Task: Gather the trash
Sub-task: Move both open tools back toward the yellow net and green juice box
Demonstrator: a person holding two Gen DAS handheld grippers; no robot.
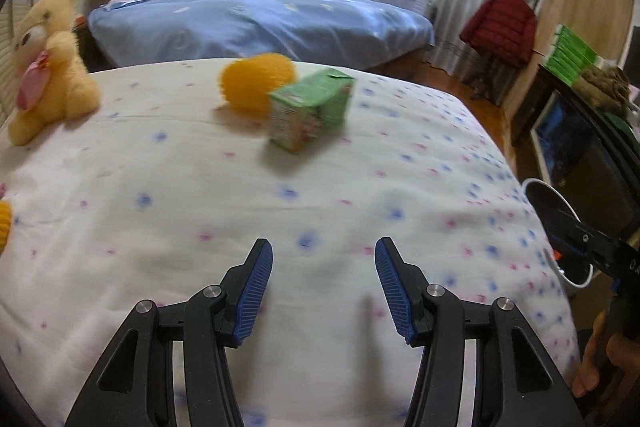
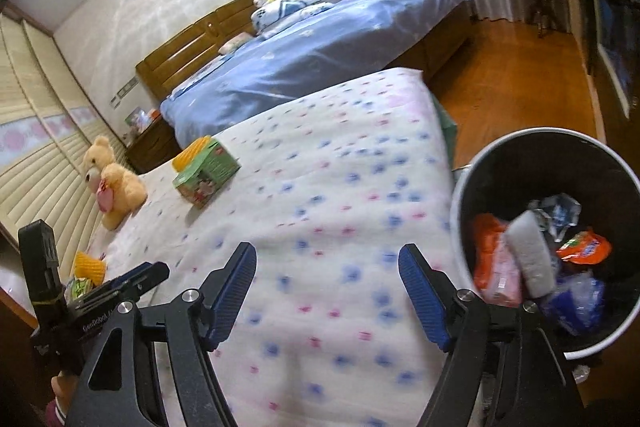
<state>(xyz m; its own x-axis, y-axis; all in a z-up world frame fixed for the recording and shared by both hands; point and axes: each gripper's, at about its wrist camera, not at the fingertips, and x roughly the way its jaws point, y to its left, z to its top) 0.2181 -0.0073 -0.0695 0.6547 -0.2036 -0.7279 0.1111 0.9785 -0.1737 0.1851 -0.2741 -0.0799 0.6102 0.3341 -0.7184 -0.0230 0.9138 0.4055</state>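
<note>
Left wrist view. Left gripper (image 1: 324, 291): fingers apart, nothing between them, poised over the near part of the bed (image 1: 180, 211) with its flowered white cover. Green carton (image 1: 310, 109): the likeliest piece of trash left, lying on the cover well ahead of the fingers, tipped on one side. Orange spiky ball (image 1: 256, 83): just behind the carton, apparently touching it. Teddy bear (image 1: 48, 67): at the left edge of the bed, well apart from the carton. Bin (image 1: 556, 219): only a slice of its white rim and dark inside shows at the right edge, partly behind the right gripper's body.

Right wrist view. Right gripper (image 2: 328, 295): fingers wide apart and empty, above the cover near the bed's edge. Bin (image 2: 480, 163): beside the bed at the right, holding wrappers, a grey-white roll, crumpled plastic. Green carton (image 2: 206, 177): far across the cover, orange ball (image 2: 190, 151) behind it. A second small orange item (image 2: 90, 265) with a green-printed pack (image 2: 80, 287) beside it lies near the left edge; what they are cannot be told.

Step in hand, judged: between drops, both grippers free, the carton next. Next move calls for a reach across the bed, fingers spread wider than the carton's narrow side, closing without catching the ball, then a carry to the bin.
</note>
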